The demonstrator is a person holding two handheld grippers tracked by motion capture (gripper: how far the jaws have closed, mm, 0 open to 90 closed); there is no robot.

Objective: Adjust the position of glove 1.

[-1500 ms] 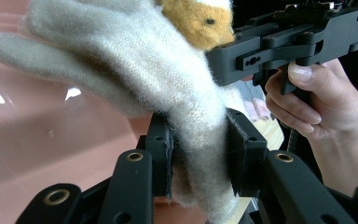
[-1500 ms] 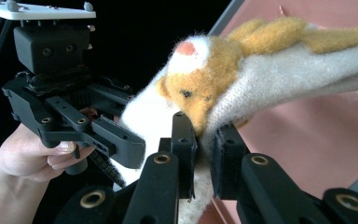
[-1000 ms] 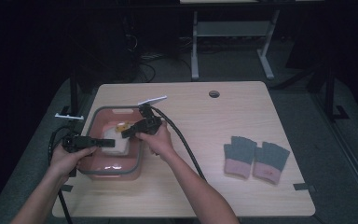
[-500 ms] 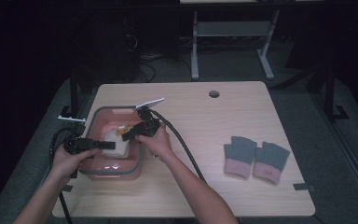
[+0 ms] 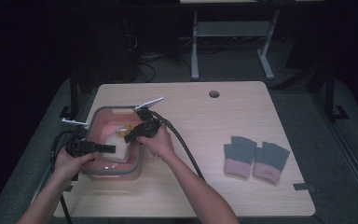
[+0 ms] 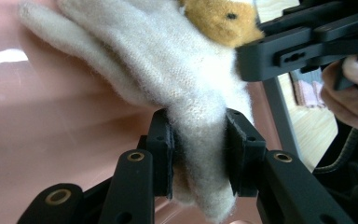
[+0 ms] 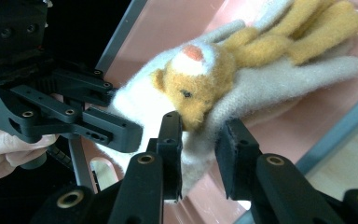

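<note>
A fuzzy white glove (image 6: pixel 186 93) with an orange bear face lies in the pink tub (image 5: pixel 98 114), left of the frame; the left tool (image 6: pixel 198 154) and right tool (image 7: pixel 198 140) each squeeze it tight

In the high view the glove (image 5: pixel 116 145) in the bin (image 5: pixel 135 165) is a small pale patch, too small to show its fingers or the orange animal figure (image 5: pixel 128 127) on it. The left gripper (image 5: pixel 103 149) and right gripper (image 5: pixel 131 135) hide parts of it there, and whether their jaws touch it cannot be told from above.

In the left gripper view the glove (image 6: pixel 168 84) runs off the top edge, and its near end drops below the bottom edge between the pads. The figure's (image 6: pixel 219 18) head is cut by the top edge.

In the right gripper view the glove's (image 7: pixel 261 79) fingertips are cut off at the right edge. The mittens (image 5: pixel 255 157) at the right are too small to show detail.
</note>
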